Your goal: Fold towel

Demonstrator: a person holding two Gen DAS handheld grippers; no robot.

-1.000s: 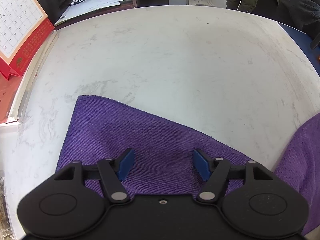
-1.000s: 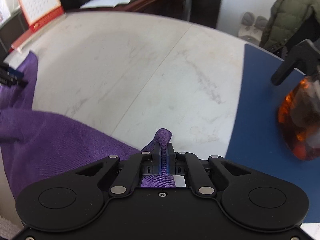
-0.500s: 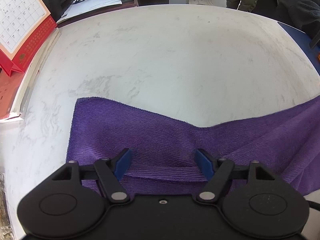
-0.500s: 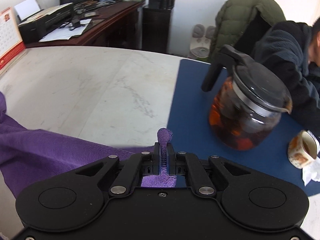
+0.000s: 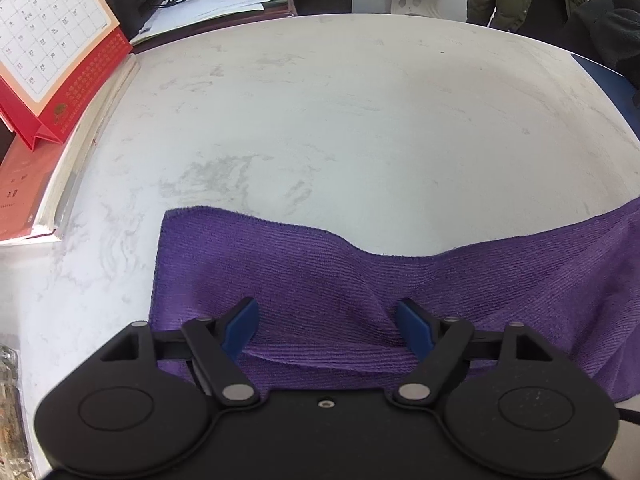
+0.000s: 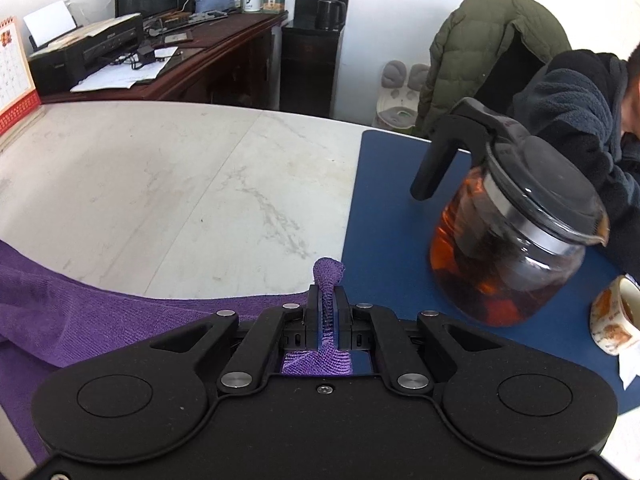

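Observation:
A purple towel [image 5: 360, 280] lies spread across the near side of the white marble table [image 5: 340, 120], with a raised fold close to the camera. My left gripper [image 5: 328, 320] is open, its blue pads [image 5: 240, 326] wide apart just above that fold, holding nothing. My right gripper [image 6: 328, 304] is shut on a corner of the towel [image 6: 328, 274], which pokes out past the fingertips. The rest of the towel [image 6: 100, 320] trails off to the left in the right wrist view.
A red desk calendar [image 5: 52, 52] and a book [image 5: 36, 184] stand at the table's left edge. A blue mat [image 6: 392, 220] on the right bears a glass teapot [image 6: 516, 248] and a cup [image 6: 616, 316]. A person [image 6: 580, 120] sits at the right.
My right gripper has pulled the towel corner out to the right, toward the teapot, so the towel now stretches across the table. My left gripper stays open over the fold.

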